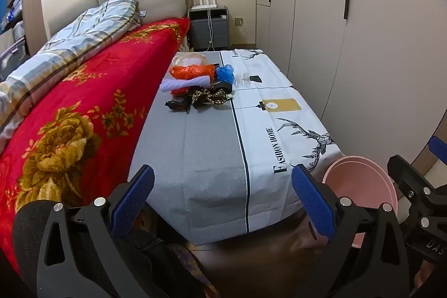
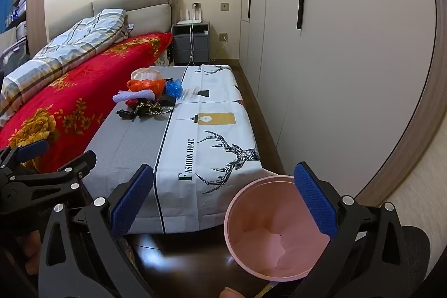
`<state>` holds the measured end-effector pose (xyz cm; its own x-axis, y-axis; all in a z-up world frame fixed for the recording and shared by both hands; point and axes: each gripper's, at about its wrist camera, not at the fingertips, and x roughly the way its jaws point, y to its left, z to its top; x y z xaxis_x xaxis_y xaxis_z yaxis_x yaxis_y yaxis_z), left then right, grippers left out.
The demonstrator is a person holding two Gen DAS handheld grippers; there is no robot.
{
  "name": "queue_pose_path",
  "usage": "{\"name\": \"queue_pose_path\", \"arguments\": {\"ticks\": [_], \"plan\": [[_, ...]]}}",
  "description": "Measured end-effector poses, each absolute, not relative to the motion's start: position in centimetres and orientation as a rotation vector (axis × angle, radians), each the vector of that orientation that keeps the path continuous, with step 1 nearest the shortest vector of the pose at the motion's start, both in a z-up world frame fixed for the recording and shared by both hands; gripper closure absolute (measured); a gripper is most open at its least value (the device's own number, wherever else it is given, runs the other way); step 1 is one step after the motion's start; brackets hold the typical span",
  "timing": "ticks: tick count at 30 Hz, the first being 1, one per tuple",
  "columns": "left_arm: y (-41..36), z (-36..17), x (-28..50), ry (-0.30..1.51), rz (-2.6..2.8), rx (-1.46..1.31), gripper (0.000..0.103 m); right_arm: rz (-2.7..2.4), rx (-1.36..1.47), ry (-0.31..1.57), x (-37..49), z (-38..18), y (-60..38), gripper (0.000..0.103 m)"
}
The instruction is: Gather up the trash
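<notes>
My left tongs (image 1: 222,197) hang spread wide with nothing between the pads, tipped down over the near end of the table (image 1: 195,147); my right tongs (image 2: 223,197) are spread just as wide and just as empty, the right pad over the rim of the pink bin (image 2: 251,217), which stands on the floor at the table's near right corner; the bin looks empty apart from a pale lining at the bottom.

The trash (image 1: 199,85) lies in one heap at the far left of the table, near the red blanket (image 1: 69,108): an orange bag (image 1: 192,71), a blue bag (image 1: 225,74), a white ribbed piece (image 1: 185,83), a gold-and-black wrapper (image 1: 209,97), some black scraps at the near edge; clear plastic sits just right of the heap, hard to make out.

I judge nothing is collected yet; the heap is well apart from both tongs, so a long reach comes first.

The risks: thin bags slip or tear if I pinch only a fold; tangled pieces may drag neighbours off the left edge onto the bed side; the cloth could bunch under a low pad; a drop short of the bin lands on the dark floor.
</notes>
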<state>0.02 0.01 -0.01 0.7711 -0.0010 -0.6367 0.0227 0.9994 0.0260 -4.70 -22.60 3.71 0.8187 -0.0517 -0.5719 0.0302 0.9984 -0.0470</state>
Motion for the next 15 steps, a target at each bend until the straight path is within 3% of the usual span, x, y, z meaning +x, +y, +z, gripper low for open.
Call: {"name": "queue_pose_path", "arguments": {"ticks": [15], "plan": [[-0.03, 0.15, 0.09, 0.681, -0.014, 0.037, 0.007, -0.044, -0.040, 0.613, -4.67, 3.67, -22.45, 0.005]]}}
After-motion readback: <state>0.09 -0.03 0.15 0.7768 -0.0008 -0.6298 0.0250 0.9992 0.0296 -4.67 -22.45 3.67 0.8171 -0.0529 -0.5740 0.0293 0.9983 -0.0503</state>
